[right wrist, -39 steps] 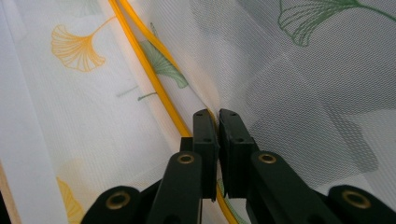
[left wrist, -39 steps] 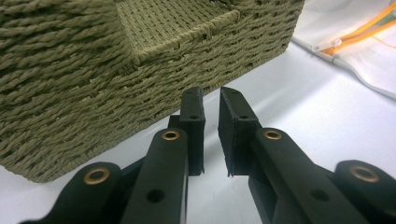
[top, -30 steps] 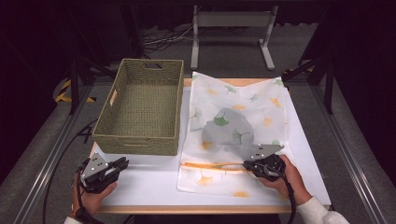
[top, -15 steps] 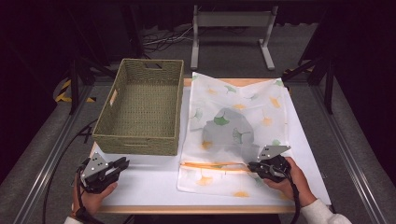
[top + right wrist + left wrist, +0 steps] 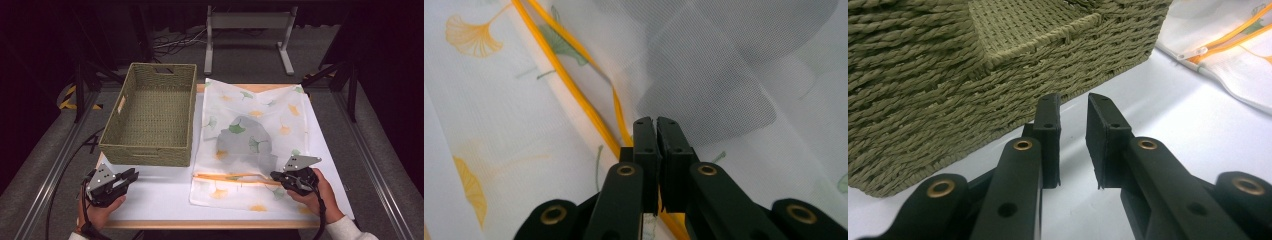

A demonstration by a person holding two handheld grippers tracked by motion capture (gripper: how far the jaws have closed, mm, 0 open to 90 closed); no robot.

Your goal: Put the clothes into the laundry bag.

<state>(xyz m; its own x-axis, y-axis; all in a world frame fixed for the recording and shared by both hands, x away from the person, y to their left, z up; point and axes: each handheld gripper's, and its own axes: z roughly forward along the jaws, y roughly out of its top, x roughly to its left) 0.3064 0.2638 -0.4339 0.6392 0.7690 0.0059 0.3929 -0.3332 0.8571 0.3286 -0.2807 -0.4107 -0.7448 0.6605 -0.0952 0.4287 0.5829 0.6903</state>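
High view: a mesh laundry bag (image 5: 252, 140) printed with ginkgo leaves lies flat on the right half of the bench (image 5: 160, 200), just beside a woven basket (image 5: 152, 117), with a grey garment (image 5: 245, 142) showing through it. Its long axis runs from the near edge to the far edge of the bench — the orange zipper (image 5: 232, 177) crosses the near end, so the mouth points toward the person. The right gripper (image 5: 276, 176) sits at the zipper's right end; the left gripper (image 5: 131, 176) rests apart near the basket's corner.

Left gripper view: its fingers (image 5: 1049, 131) stand slightly apart with nothing between them, the basket wall just ahead.

Right gripper view: its fingers (image 5: 645, 145) have just closed, pressed together at the zipper line — whether they pinch the pull I cannot tell.

The step in hand looks like working the zipper. Next calls for a steady draw along the orange line, perhaps with the left gripper pinning the cloth.
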